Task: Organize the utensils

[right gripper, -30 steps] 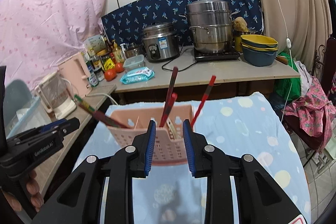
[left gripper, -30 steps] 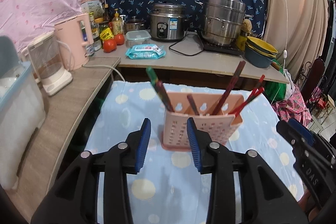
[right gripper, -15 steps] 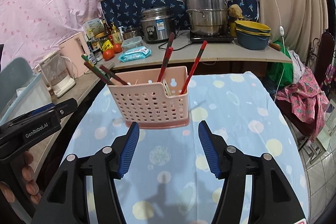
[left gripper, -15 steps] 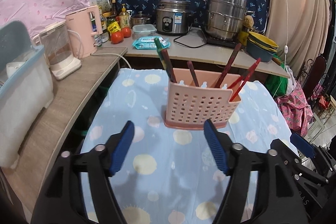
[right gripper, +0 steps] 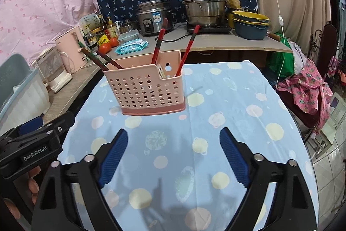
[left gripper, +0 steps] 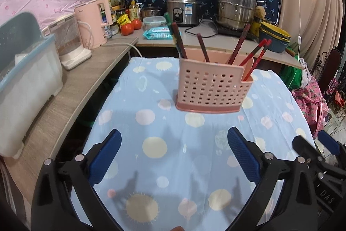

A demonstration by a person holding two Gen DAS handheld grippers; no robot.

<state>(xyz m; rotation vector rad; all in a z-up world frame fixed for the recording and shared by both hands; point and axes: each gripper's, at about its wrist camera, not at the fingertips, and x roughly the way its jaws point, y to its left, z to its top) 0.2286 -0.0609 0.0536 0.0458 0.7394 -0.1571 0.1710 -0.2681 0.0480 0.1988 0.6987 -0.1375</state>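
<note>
A pink perforated utensil holder (left gripper: 213, 88) stands on the blue dotted tablecloth (left gripper: 164, 157); it also shows in the right wrist view (right gripper: 147, 90). Several chopsticks stand in it: dark ones (left gripper: 179, 40) at the left, red ones (left gripper: 255, 55) at the right, also seen in the right wrist view (right gripper: 189, 51). My left gripper (left gripper: 174, 155) is open and empty, well short of the holder. My right gripper (right gripper: 174, 155) is open and empty, also back from the holder. Each gripper shows at the edge of the other's view.
A counter behind holds a rice cooker (left gripper: 183, 8), a steel steamer pot (left gripper: 236, 5), stacked bowls (right gripper: 250, 23), tomatoes (left gripper: 127, 28) and a wipes pack (left gripper: 159, 33). A pink kettle (left gripper: 93, 23) and a plastic bin (left gripper: 23, 83) stand on the left shelf. A chair with pink cloth (right gripper: 307, 88) is right.
Both grippers have opened wide and drawn back from the holder toward me. The holder stays on the cloth with the chopsticks in it.
</note>
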